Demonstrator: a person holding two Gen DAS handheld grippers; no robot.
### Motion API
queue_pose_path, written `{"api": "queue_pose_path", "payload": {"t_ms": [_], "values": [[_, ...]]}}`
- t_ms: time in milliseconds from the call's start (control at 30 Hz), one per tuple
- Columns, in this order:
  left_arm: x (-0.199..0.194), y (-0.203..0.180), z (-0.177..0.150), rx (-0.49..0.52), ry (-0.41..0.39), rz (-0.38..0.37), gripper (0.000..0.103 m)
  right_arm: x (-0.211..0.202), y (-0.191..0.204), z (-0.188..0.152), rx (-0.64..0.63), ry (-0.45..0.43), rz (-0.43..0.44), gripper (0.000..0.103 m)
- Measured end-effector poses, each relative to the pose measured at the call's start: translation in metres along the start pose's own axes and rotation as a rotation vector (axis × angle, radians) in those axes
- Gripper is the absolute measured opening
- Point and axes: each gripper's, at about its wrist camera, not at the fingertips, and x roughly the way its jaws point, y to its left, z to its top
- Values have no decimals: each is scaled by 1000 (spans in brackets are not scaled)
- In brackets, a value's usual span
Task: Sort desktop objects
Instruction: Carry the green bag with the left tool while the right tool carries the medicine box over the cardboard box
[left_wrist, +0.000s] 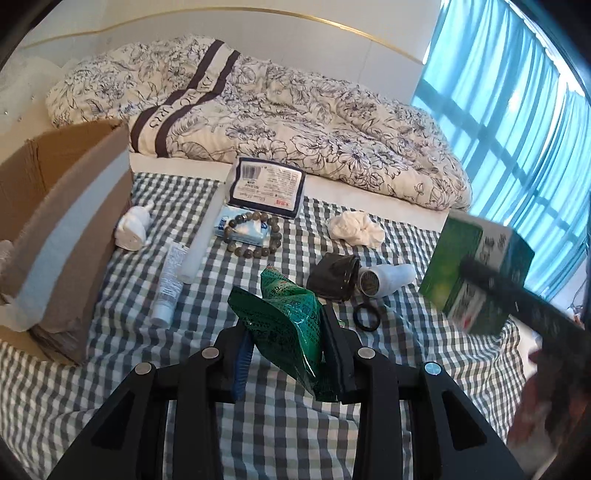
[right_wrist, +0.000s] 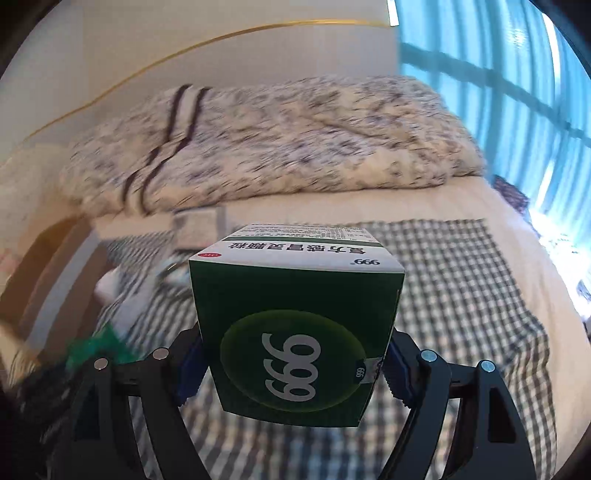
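Both grippers are loaded: the left gripper (left_wrist: 286, 354) pinches a light, crinkly green packet (left_wrist: 284, 317) at six o'clock, while the right gripper (right_wrist: 295, 369) clamps a stiff, light green box (right_wrist: 295, 332) by its side walls.

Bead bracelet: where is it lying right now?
In the left wrist view, the bead bracelet lies mid-cloth, draped over a small tissue pack, just below the dark-edged packet.
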Motion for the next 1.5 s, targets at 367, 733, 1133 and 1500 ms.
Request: {"api": "queue_pose_path", "payload": {"t_ms": [367, 733, 1133, 1500], "values": [[-45, -1, -1, 14, -46, 16, 35, -37, 25, -30, -33, 33, 63, 78], [-80, 15, -4, -11, -72, 46, 35, -67, 50, -32, -64, 6, 94, 79], [-112, 55, 24, -31, -108, 94, 35, -78, 102, -15, -101, -9, 157, 79], [-145, 136, 76, -111, -201, 201, 35, -74, 194, 36, -185, -77, 303, 79]]}}
